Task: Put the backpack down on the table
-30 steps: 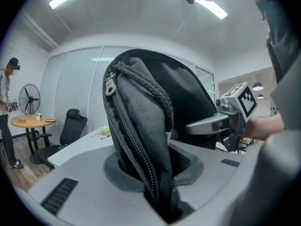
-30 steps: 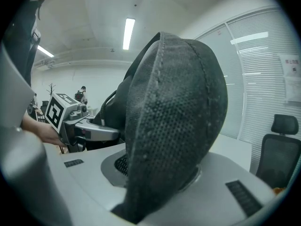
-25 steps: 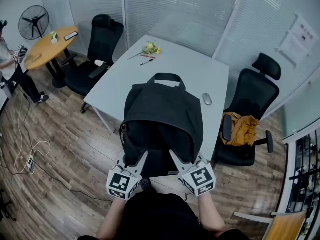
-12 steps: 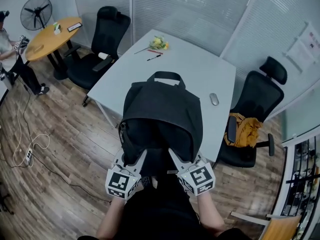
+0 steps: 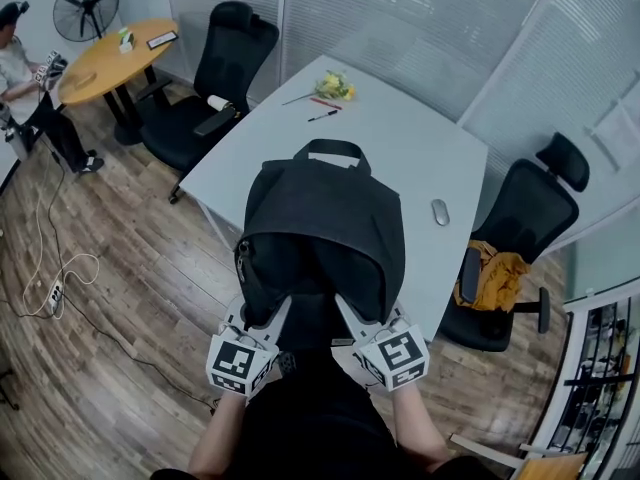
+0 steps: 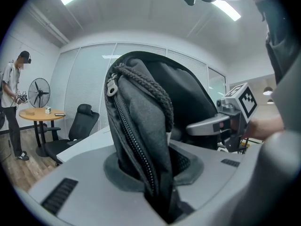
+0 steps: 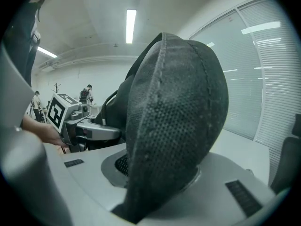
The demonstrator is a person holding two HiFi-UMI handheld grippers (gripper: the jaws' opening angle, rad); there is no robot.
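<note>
Black backpack (image 5: 325, 233), held over the near edge of the white table (image 5: 400, 153).
Grips: left gripper (image 5: 283, 311) pinches its zippered side; right gripper (image 5: 347, 311) pinches its mesh-padded fabric.

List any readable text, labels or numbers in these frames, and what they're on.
No readable text anywhere.
Wall sheet: print too blurred to read.
Cubes on the left tool and right tool: square black-and-white marker patterns only, no words.
On the backpack: no visible label or logo.
</note>
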